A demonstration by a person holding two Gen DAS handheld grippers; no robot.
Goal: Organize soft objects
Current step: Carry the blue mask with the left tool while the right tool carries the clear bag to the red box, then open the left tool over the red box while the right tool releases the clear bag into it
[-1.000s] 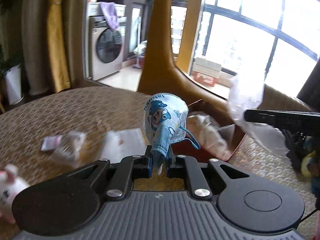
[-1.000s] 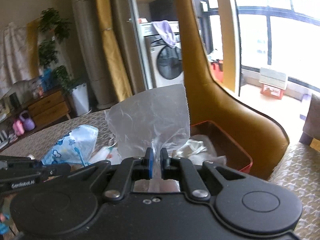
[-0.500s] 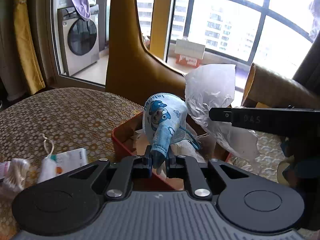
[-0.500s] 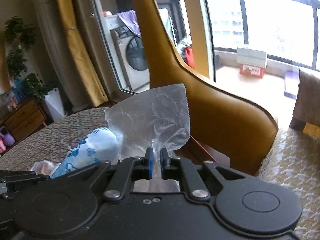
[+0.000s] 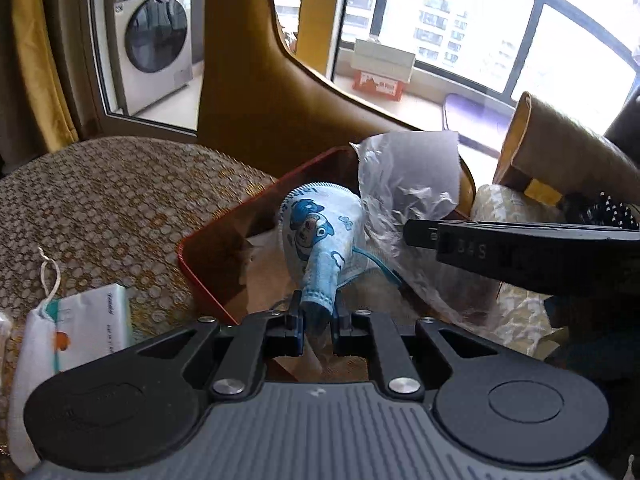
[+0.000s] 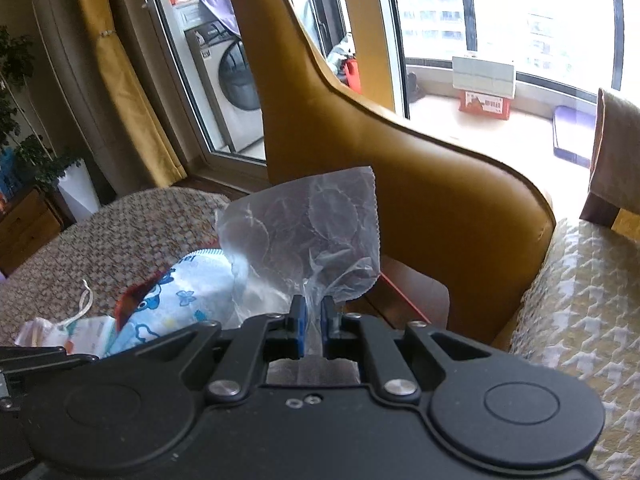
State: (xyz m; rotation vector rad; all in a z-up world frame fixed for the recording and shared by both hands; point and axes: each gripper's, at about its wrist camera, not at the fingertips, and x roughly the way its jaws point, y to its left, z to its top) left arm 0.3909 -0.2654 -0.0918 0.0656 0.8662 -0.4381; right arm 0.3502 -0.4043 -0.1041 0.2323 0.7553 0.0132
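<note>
Left gripper [image 5: 317, 322] pinches blue mask [image 5: 316, 236], right gripper [image 6: 312, 322] pinches clear bag [image 6: 316, 232]; lower both inside red bin [image 5: 208, 240] walls before letting go.

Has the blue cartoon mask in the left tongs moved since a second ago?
Yes. The mask, still clamped, has come off the open tablecloth and now hangs over the red bin.

This is a lived-in home, a sitting or dining corner of a flat. Behind the mustard leather chair [image 6: 420, 184] a washing machine [image 5: 158, 36] stands past a glass door, yellow curtains [image 6: 120, 80] hang left of it, and a potted plant [image 6: 24, 120] stands farther left.
</note>
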